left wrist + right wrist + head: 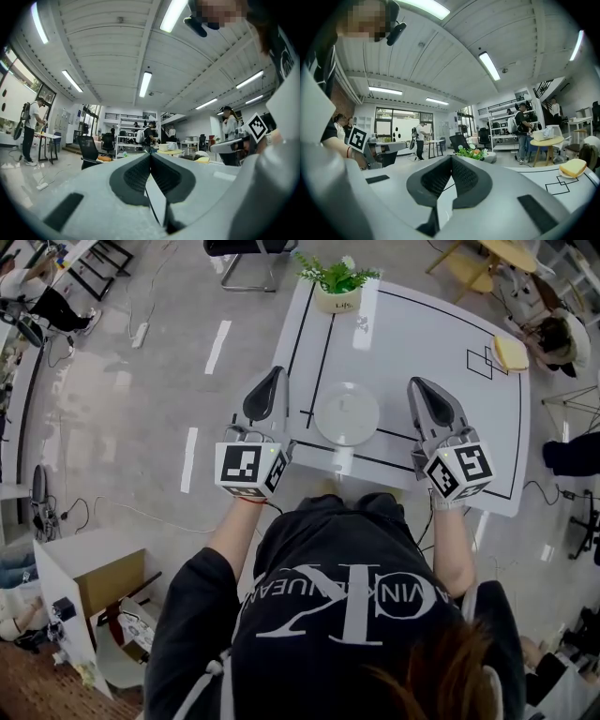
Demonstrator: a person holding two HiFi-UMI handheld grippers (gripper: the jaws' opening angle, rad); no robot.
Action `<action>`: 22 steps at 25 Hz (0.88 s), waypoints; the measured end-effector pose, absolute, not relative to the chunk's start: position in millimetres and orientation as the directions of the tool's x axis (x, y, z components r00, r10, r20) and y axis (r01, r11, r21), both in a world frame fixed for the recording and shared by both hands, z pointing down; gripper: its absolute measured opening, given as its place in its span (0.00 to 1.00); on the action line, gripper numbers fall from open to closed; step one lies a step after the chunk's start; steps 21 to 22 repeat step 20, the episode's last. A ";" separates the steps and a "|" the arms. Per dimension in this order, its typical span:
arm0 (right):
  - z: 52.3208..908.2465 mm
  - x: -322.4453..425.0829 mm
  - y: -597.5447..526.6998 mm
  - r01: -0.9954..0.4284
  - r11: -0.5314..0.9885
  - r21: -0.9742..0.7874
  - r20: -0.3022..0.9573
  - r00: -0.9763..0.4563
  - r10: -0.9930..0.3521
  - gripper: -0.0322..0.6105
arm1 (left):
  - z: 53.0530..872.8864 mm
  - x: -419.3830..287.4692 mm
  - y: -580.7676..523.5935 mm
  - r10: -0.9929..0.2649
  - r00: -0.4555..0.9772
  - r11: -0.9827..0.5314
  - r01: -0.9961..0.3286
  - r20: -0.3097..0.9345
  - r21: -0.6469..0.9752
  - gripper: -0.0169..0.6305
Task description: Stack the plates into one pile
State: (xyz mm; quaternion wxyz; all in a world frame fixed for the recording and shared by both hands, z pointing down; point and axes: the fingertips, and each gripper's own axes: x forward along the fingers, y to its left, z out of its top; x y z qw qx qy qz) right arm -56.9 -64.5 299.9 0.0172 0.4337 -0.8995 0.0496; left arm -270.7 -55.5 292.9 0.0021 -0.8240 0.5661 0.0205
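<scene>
A round pale pile of plates point(347, 413) lies on the white table point(412, 329), near its front edge; how many plates are in it I cannot tell. My left gripper point(277, 373) hangs to the left of the pile, over the table's left edge, its jaws shut with nothing in them. Right of the pile, my right gripper point(416, 383) is also shut and empty. Both point level, away from me. In the left gripper view the left gripper point(150, 154) shows its pads pressed together, and so does the right gripper point(451, 157) in its own view. Neither gripper view shows the plates.
A potted plant point(337, 282) stands at the table's far edge, also seen as the plant point(471, 152). A yellow sponge-like block point(511, 352) lies at the far right on a marked square. Black lines cross the tabletop. Chairs, tables and people stand around the room.
</scene>
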 end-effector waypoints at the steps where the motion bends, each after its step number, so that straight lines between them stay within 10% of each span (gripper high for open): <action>1: 299.1 -58.3 -64.3 -0.782 0.619 -0.073 0.072 -0.623 -0.779 0.05 | 291.4 -271.8 -55.1 -0.933 0.357 -0.358 -0.933 -0.042 0.020 0.04; 22: 301.3 -62.1 -67.4 -0.788 0.611 -0.078 0.054 -0.615 -0.787 0.05 | 286.7 -272.6 -59.3 -0.929 0.361 -0.363 -0.932 -0.077 0.010 0.04</action>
